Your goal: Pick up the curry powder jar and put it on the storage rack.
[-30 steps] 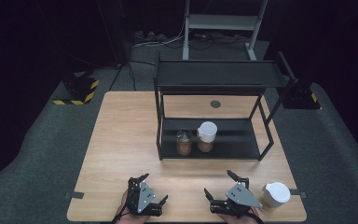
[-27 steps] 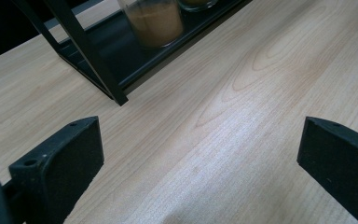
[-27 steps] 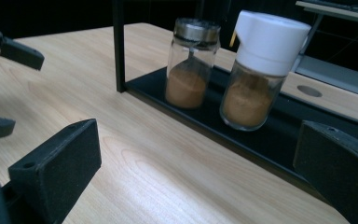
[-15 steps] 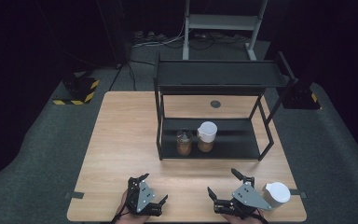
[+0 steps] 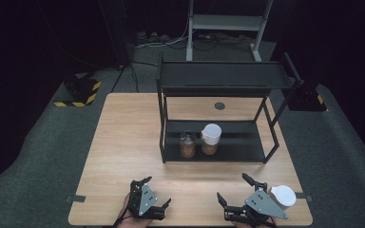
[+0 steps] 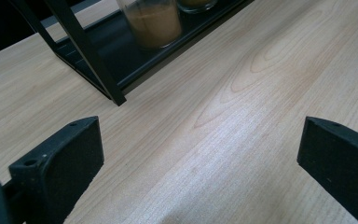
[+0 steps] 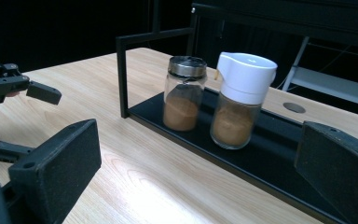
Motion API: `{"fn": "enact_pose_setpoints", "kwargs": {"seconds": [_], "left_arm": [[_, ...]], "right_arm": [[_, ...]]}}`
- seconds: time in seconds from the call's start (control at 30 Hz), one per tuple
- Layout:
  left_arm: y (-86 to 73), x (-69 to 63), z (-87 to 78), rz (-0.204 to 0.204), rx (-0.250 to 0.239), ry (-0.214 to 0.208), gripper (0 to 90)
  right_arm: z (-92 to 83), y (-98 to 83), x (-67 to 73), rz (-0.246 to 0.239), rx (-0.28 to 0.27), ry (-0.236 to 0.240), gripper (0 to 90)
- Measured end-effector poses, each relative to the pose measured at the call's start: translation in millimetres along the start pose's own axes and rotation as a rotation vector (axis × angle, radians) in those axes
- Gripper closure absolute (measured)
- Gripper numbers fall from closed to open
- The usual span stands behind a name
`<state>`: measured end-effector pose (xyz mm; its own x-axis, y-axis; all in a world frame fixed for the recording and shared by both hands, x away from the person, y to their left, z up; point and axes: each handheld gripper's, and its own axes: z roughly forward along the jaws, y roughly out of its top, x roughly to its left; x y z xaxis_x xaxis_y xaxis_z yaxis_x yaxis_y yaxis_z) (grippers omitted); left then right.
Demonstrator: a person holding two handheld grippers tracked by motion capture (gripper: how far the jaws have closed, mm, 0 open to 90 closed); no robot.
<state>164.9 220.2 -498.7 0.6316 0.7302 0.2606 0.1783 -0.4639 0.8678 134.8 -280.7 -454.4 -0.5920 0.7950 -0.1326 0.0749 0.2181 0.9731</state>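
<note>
Left gripper black with a grey three-cornered plate dotted with small screws, right gripper likewise black under a grey plate, jaws thick matte-black blocks with grainy pads, a round hole near each base

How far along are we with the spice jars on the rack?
Two jars stand on the rack's bottom shelf: the metal-lidded jar and the white-capped jar. Both grippers, left and right, are open and empty. A third white-capped jar waits beside the right gripper.

Overhead light brightens the pale wooden bench against dark surroundings; soft glare marks its near edge.
</note>
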Motion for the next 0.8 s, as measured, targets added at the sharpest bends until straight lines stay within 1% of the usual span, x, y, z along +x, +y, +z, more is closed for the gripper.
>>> {"fn": "enact_pose_setpoints", "kwargs": {"seconds": [0.07,0.3,0.43,0.63,0.8], "left_arm": [[-0.1,0.3,-0.1,0.001,-0.001,-0.001,0.6],[-0.2,1.1,-0.2,0.0,-0.001,-0.005,0.6],[-0.8,2.1,-0.6,-0.002,-0.004,-0.007,0.6],[-1.5,3.2,-0.7,-0.013,-0.007,-0.011,0.6],[-1.7,3.4,-0.9,-0.015,-0.008,-0.011,0.6]], "right_arm": [[-3.0,-0.2,-2.0,0.011,0.0,-0.003,0.0],[-14.0,0.6,-6.2,0.021,-0.003,-0.029,0.0],[-20.6,0.6,-9.7,0.026,-0.011,-0.05,0.0],[-31.3,-0.9,-15.3,0.032,-0.005,-0.085,0.0],[-43.6,-3.7,-21.7,0.049,-0.008,-0.125,0.0]]}}
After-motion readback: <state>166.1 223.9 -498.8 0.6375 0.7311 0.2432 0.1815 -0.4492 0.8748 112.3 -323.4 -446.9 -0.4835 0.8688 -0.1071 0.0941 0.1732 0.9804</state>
